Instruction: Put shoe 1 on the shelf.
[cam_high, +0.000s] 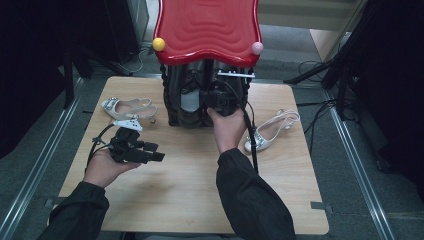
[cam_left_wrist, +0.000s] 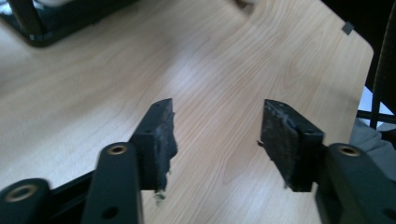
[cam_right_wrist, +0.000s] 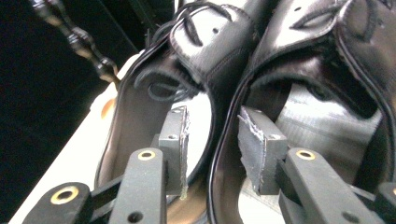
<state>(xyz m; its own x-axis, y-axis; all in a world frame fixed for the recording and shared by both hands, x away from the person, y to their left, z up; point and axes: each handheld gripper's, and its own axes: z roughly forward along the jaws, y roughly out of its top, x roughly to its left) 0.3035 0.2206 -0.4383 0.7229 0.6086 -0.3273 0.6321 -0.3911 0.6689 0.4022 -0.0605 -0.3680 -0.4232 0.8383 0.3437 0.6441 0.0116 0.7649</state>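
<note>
A pair of black shoes stands side by side in the lower shelf of a red-topped rack at the back of the table. My right gripper reaches into them. In the right gripper view its jaws straddle the two adjoining shoe walls, one pad inside the left black shoe, the other inside the right black shoe. A gap shows beside the left pad. My left gripper hovers over the table's front left, pointing right, open with nothing but bare wood between its pads.
One silver sandal lies at the table's back left, another silver sandal at the right beside my right wrist. The wooden table has rounded corners. Yellow and pink balls cap the rack's front corners.
</note>
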